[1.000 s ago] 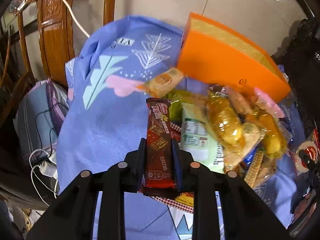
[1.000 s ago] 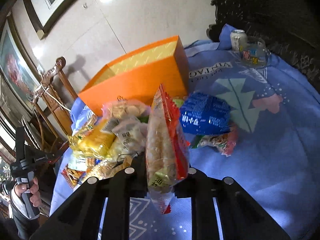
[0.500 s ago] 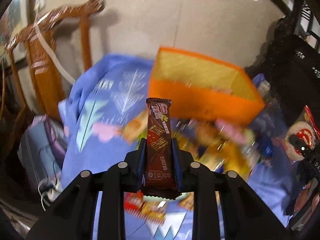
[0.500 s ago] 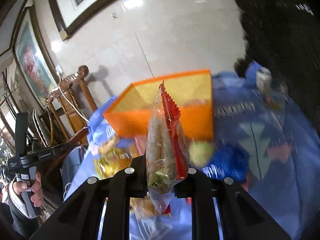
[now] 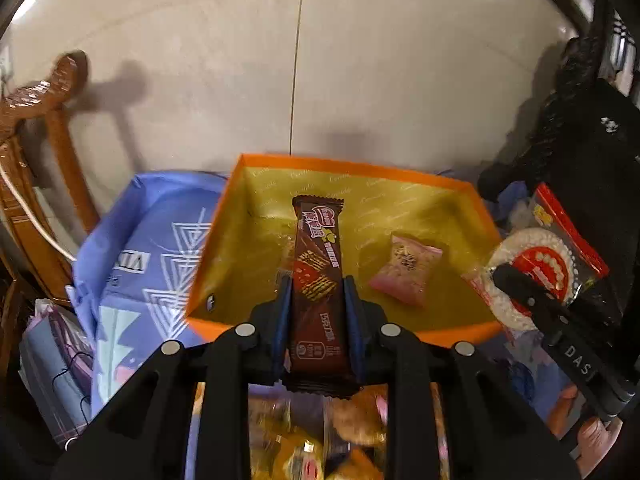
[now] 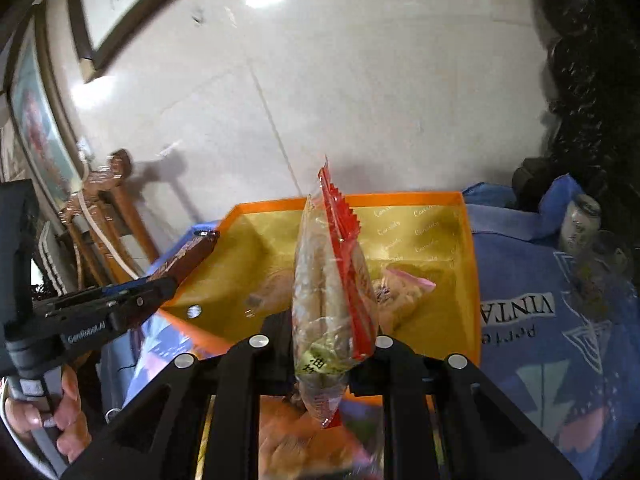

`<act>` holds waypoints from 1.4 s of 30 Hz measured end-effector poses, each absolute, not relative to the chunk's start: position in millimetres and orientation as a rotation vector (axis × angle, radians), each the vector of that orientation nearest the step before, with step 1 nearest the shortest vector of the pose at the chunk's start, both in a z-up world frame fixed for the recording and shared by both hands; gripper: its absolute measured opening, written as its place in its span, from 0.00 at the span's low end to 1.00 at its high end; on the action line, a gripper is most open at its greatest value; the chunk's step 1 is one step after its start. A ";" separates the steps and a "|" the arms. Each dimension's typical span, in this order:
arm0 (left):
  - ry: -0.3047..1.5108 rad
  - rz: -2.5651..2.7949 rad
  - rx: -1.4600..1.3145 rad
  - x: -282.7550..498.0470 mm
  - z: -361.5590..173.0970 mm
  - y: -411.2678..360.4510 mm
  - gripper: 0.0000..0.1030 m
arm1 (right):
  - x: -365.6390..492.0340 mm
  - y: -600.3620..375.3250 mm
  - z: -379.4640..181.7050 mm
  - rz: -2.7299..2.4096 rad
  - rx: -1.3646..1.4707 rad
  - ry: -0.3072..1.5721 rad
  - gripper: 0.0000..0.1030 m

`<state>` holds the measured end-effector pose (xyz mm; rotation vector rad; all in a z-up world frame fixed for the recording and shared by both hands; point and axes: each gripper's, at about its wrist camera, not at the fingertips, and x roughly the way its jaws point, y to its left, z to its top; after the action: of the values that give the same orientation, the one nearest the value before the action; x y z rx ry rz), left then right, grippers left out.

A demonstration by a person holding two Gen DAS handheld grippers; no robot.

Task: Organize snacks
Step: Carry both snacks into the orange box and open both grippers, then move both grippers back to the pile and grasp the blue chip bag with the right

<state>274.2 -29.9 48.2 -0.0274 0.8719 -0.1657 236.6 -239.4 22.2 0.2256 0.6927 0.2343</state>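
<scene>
The step in hand was the delivery: both grippers held a snack poised at the open orange cardboard box with the yellow lining [image 5: 460, 190], ready to drop it in.

The left gripper [image 5: 316, 304] was clamped on a long dark-brown chocolate wafer bar in a glossy wrapper [image 5: 318, 264], its blue-lined fingers [image 5: 282, 312] pressing the bar's long edges near its lower half, so that the upper half stood out over the box's interior. From the right wrist view the same bar [image 6: 188, 256] reached just past the box's left wall.

The right gripper [image 6: 334, 344] was pinched on a clear plastic bag of pale rice crackers with a red serrated edge [image 6: 332, 288], held edge-on and upright, with its lower tail hanging below the fingers. It hung at the near wall of the box [image 6: 472, 280], and whether it was fully over the opening could not be told.

Inside the box lay a small pink-wrapped snack [image 5: 406, 270], and something pale beside it that was too blurred to name. More packets lay in a loose heap [image 5: 312, 440] on the blue printed tablecloth [image 5: 156, 248] below the grippers, so the task was judged to be at an early stage.

The next move probably called for easing each gripper lower and further over the yellow floor, then spreading the fingers so the bar and the bag fell flat beside the pink snack, not across the rim.
</scene>
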 end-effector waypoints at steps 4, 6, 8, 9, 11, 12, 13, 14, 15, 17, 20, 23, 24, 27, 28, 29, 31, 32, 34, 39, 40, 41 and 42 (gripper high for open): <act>0.931 -0.142 -0.069 301.8 22.1 -34.3 0.65 | 271.1 -240.4 -3.6 0.215 0.251 0.784 0.51; 0.891 -0.095 -0.099 301.6 18.8 -31.4 0.93 | 270.3 -242.3 -6.3 0.174 0.244 0.759 0.63; 0.874 -0.098 -0.107 296.5 19.3 -31.0 0.93 | 263.2 -243.1 -4.2 0.184 0.237 0.739 0.63; 0.884 -0.114 -0.106 295.8 18.7 -31.0 0.93 | 259.3 -245.3 -3.1 0.184 0.237 0.724 0.63; 0.897 -0.116 -0.100 292.3 18.4 -27.9 0.93 | 248.0 -250.3 -0.2 0.192 0.242 0.710 0.64; 0.897 -0.115 -0.095 288.6 19.6 -27.9 0.93 | 245.9 -251.4 1.0 0.196 0.248 0.709 0.65; 0.897 -0.118 -0.087 283.3 21.1 -26.1 0.93 | 238.4 -255.0 2.0 0.201 0.259 0.708 0.66; 0.896 -0.118 -0.083 278.7 22.4 -24.2 0.93 | 233.4 -257.2 2.8 0.203 0.268 0.708 0.66; 0.895 -0.118 -0.078 273.2 23.5 -22.3 0.93 | 227.7 -259.3 3.1 0.206 0.278 0.709 0.67; 0.891 -0.119 -0.059 256.6 25.5 -16.9 0.93 | 208.5 -265.1 3.7 0.209 0.292 0.705 0.68; 0.887 -0.113 -0.038 230.1 26.6 -9.3 0.93 | 180.8 -271.5 2.5 0.211 0.303 0.703 0.70; 0.892 -0.106 -0.034 201.6 22.8 0.9 0.93 | 148.9 -274.8 -2.1 0.208 0.305 0.701 0.75; 0.895 -0.100 -0.031 191.6 20.4 4.1 0.93 | 139.5 -274.6 -4.1 0.200 0.301 0.698 0.78; 0.900 -0.091 -0.007 163.2 11.6 10.9 0.93 | 109.2 -274.0 -10.0 0.187 0.282 0.687 0.85; 0.904 -0.084 0.005 156.0 7.9 13.2 0.93 | 97.3 -273.1 -13.2 0.184 0.272 0.687 0.89; 0.909 -0.073 0.016 147.9 3.4 16.2 0.93 | 87.7 -272.7 -15.7 0.180 0.264 0.686 0.91; 0.926 -0.055 0.021 134.3 -6.2 22.9 0.93 | 70.1 -274.8 -22.3 0.164 0.255 0.688 0.95; 0.934 -0.048 0.014 127.2 -11.3 27.3 0.93 | 63.4 -277.8 -24.9 0.154 0.254 0.691 0.96; 0.945 -0.042 -0.002 115.1 -19.2 35.3 0.93 | 51.0 -285.3 -31.2 0.135 0.256 0.698 0.97; 0.961 -0.023 -0.032 84.4 -41.2 50.2 0.94 | 35.4 -305.9 -48.8 0.053 0.261 0.732 0.97; 0.963 -0.023 -0.031 80.9 -43.8 50.5 0.94 | 34.0 -307.0 -51.9 0.025 0.234 0.733 0.97; 0.964 -0.020 -0.030 76.9 -47.0 51.5 0.94 | 34.2 -307.4 -56.7 -0.005 0.193 0.737 0.97; 0.968 -0.015 -0.026 74.6 -49.7 52.3 0.94 | 35.4 -307.0 -61.0 -0.015 0.165 0.747 0.97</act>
<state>74.6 52.3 -49.7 -0.0264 0.9681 -0.0146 35.4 -307.0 -61.0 0.1646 0.7471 -0.0151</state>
